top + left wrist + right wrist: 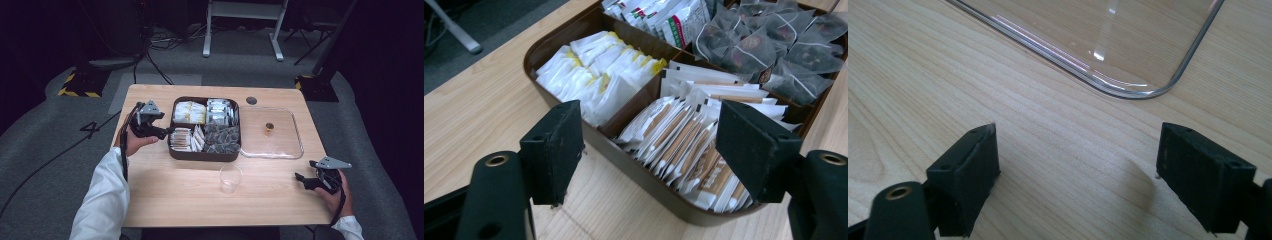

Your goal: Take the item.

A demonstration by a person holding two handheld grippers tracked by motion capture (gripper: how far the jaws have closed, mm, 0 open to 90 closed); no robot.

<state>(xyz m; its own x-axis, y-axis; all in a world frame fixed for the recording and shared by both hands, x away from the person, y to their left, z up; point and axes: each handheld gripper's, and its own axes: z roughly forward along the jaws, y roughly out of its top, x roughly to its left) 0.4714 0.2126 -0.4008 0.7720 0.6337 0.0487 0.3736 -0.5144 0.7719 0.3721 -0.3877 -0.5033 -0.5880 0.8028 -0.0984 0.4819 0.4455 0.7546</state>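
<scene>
Wood table (175,200) w/ tray (172,150), grey carpet (40,150).

On the table (165,200), the lid (272,133) lies right of the box (205,156); the cup (230,178) stands before both.

Matt wood table (190,200), glossy clear plastic lid (1128,60), paper sachets (684,145) w/ brown plastic box (574,30).

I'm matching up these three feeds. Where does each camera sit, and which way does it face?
High view: above the person's side, looking forward and down on the table; forearms, both hands show.
Left gripper view: rides the left gripper, open jaws facing the sachet box.
Right gripper view: rides the right gripper, facing the clear lid.
Shared: box, lid appear in high view too.
</scene>
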